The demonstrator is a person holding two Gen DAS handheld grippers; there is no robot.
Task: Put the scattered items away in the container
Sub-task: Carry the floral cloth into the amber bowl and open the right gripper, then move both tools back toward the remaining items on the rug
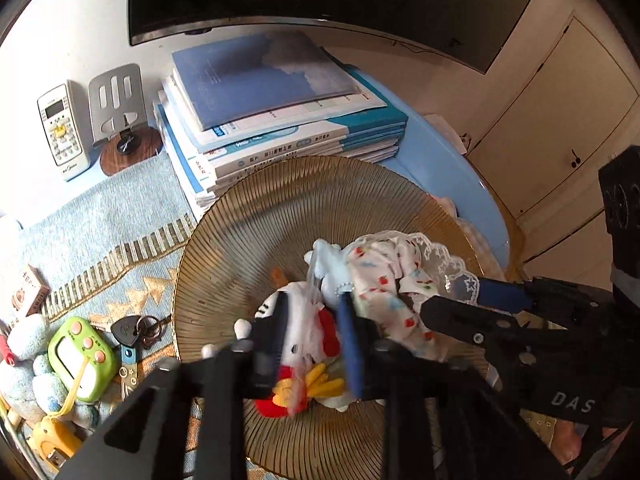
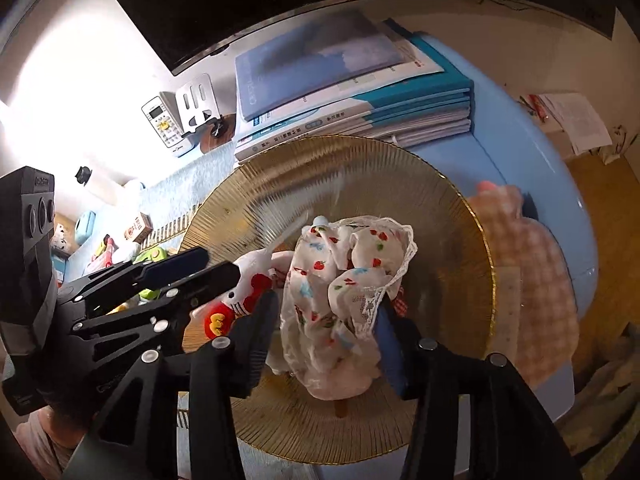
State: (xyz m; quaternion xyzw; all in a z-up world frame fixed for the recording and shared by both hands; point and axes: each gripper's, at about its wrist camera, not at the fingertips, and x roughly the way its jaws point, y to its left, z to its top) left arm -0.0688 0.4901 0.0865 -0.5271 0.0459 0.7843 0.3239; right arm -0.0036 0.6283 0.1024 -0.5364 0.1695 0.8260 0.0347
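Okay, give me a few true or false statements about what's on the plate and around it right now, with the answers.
1. The plush toy lies on the ribbed amber plate. True.
2. The printed cloth is on the mat beside the plate. False: it sits on the plate.
3. The book stack stands behind the plate. True.
4. The green gadget is on the plate. False: it lies on the blue mat, to the plate's left.
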